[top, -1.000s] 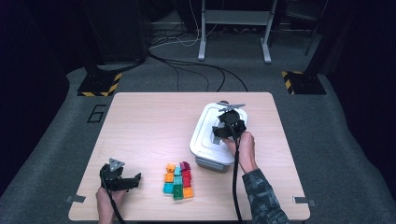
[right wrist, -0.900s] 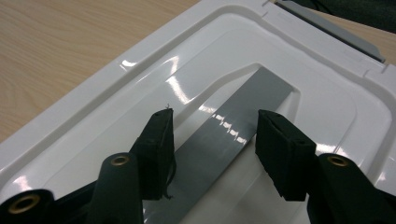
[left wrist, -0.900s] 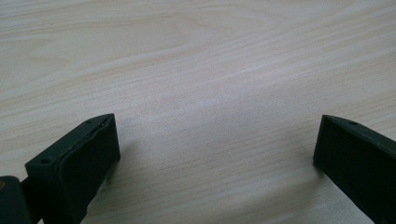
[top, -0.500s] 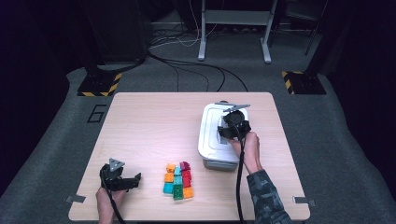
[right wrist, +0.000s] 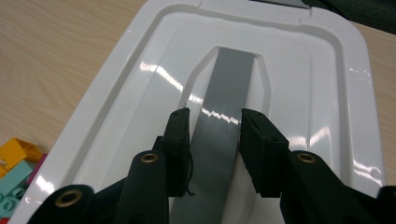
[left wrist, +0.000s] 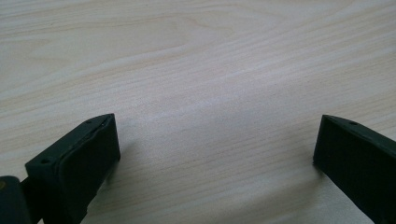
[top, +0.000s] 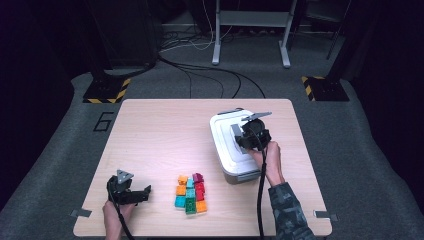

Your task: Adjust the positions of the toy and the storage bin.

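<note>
1. While the left gripper (top: 146,192) is resting with its jaws spread wide and nothing between them on the bare tabletop (top: 165,135) near the person's edge, the right gripper (right wrist: 215,135) is doing the work on the white box (top: 231,150), which is sitting toward the right side of the tabletop, well apart from the cluster of coloured blocks (top: 191,193).

2. As the right gripper view is showing it, the jaws have just been closing and are now standing narrow on either side of the grey handle (right wrist: 224,112), a flat strip running down the middle recess of the box's lid (right wrist: 317,93); the pads are looking pressed against its two long edges, so I am judging this a grip on the handle.

3. Judging by the sheen and highlights, the lid is smooth, hard plastic: it is likely behaving stiff but slippery, and giving little purchase anywhere on its broad glossy face.

4. The handle is therefore looking like the only sensible place to take hold, gripped across its narrow width near mid-length so the load is hanging level and not tipping.

5. The box is probably light, though whether anything is inside is not visible; the lid may be clipped on, so a lift could be bringing the whole box up or popping the lid free suddenly.

6. A thin strip may be flexing under a pull, so a slow, straight rise is seeming wisest.
</note>
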The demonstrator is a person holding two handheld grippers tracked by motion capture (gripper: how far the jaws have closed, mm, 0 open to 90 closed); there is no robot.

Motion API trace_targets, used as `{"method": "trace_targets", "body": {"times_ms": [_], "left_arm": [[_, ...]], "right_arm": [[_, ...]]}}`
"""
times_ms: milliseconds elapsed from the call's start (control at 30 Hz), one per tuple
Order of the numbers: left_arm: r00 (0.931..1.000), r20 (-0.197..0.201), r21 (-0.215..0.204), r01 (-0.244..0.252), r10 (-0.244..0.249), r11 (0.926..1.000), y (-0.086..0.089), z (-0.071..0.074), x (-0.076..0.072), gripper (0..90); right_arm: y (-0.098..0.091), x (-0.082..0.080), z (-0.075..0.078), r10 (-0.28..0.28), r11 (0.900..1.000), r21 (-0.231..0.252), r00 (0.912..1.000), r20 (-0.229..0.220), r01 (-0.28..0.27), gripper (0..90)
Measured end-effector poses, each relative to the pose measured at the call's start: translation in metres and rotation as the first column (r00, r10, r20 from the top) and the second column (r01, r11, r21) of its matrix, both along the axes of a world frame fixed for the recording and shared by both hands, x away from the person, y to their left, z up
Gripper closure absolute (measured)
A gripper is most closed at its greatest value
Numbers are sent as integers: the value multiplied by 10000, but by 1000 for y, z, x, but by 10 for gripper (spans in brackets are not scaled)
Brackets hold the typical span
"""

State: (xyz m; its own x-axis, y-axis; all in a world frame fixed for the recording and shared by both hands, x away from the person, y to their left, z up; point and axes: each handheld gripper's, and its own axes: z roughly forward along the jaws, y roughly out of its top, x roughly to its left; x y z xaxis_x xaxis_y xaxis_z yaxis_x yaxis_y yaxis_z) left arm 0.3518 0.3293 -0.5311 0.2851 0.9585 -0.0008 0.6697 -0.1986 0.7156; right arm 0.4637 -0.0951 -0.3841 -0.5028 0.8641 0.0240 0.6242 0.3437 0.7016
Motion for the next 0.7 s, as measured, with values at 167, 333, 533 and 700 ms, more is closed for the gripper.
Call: {"method": "trace_targets", "body": {"times_ms": [167, 333, 533, 700], "left_arm": [[10000, -1, -1, -1, 1, 10000, 0, 0, 0, 1], [10000, 1, 0, -1, 1, 10000, 0, 0, 0, 1], [10000, -2, 4, 2, -2, 10000, 0, 0, 0, 1], [10000, 0, -1, -1, 1, 10000, 0, 0, 0, 1]], "right_arm": [[-2, 0, 0, 273, 9996, 100, 9996, -94, -272, 656], [-4, 1, 1, 581, 9980, 266, 9980, -234, -575, 660], [-1, 1, 2, 617, 9980, -112, 9980, -167, -619, 646], [3, 3, 2, 488, 9981, -360, 9987, -124, -493, 648]]}}
